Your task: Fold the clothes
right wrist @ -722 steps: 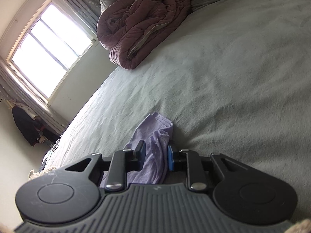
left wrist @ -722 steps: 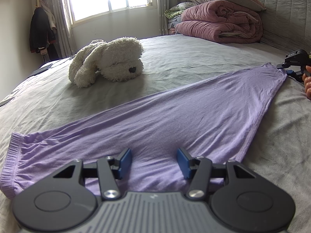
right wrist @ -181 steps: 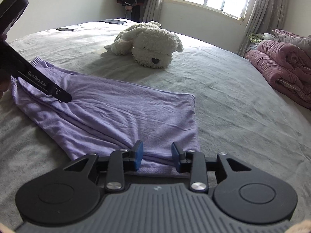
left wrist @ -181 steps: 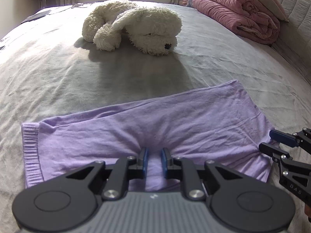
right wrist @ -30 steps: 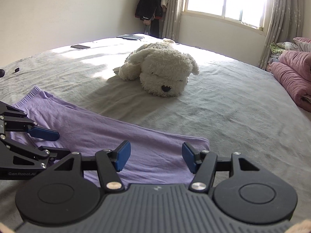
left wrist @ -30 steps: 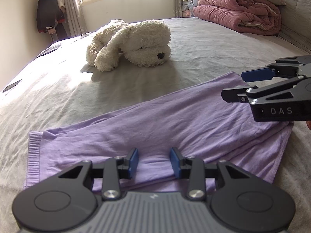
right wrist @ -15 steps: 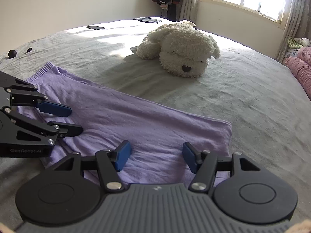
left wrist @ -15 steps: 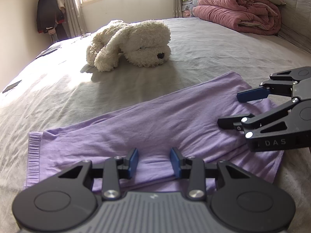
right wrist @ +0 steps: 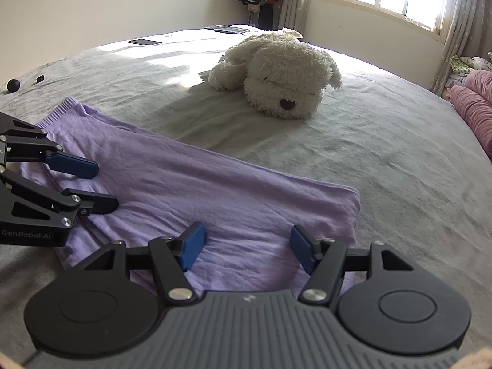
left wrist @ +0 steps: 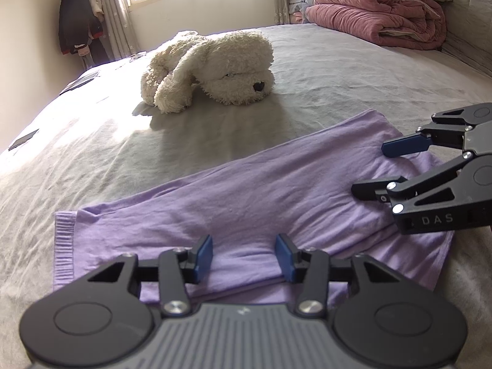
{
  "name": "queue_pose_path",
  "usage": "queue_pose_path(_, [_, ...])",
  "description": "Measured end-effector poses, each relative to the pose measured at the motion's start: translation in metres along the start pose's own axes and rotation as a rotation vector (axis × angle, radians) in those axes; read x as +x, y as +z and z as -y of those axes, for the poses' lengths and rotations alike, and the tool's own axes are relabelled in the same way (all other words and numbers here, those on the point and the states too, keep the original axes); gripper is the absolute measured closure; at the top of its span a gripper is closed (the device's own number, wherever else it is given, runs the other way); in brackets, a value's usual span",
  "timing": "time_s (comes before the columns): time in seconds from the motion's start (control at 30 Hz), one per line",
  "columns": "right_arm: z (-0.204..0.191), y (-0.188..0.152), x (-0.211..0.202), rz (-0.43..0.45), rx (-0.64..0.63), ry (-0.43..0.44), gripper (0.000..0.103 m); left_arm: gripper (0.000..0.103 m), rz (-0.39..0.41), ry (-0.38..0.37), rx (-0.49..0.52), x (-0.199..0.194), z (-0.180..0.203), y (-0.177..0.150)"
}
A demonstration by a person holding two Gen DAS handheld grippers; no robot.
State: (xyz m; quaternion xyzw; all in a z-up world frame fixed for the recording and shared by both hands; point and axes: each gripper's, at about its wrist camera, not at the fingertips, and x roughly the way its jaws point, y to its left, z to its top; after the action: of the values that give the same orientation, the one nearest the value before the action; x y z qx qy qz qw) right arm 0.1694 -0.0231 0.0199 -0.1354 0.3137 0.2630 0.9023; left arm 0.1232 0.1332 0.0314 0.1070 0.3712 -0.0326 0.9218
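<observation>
On our grey bed [left wrist: 353,70], purple trousers [left wrist: 246,190] lie folded flat before a plush dog [left wrist: 215,64]; our left gripper [left wrist: 244,258] and right gripper [right wrist: 244,247] hover above them, jaws wide, empty.

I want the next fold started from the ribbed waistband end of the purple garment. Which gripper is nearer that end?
The left gripper. It hovers open over the purple garment near the ribbed waistband. The right gripper, also open, hovers over the opposite end.
</observation>
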Motion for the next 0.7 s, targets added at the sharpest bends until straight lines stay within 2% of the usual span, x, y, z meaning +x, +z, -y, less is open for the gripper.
queue_pose_path(0.53, [0.008, -0.005, 0.005, 0.013, 0.025, 0.007, 0.024, 0.050, -0.024, 0.102, -0.073, -0.004, -0.043, -0.006])
queue_pose_path(0.7, [0.010, -0.006, 0.005, 0.017, 0.032, 0.014, 0.022, 0.048, -0.056, 0.095, -0.137, -0.004, -0.062, -0.005])
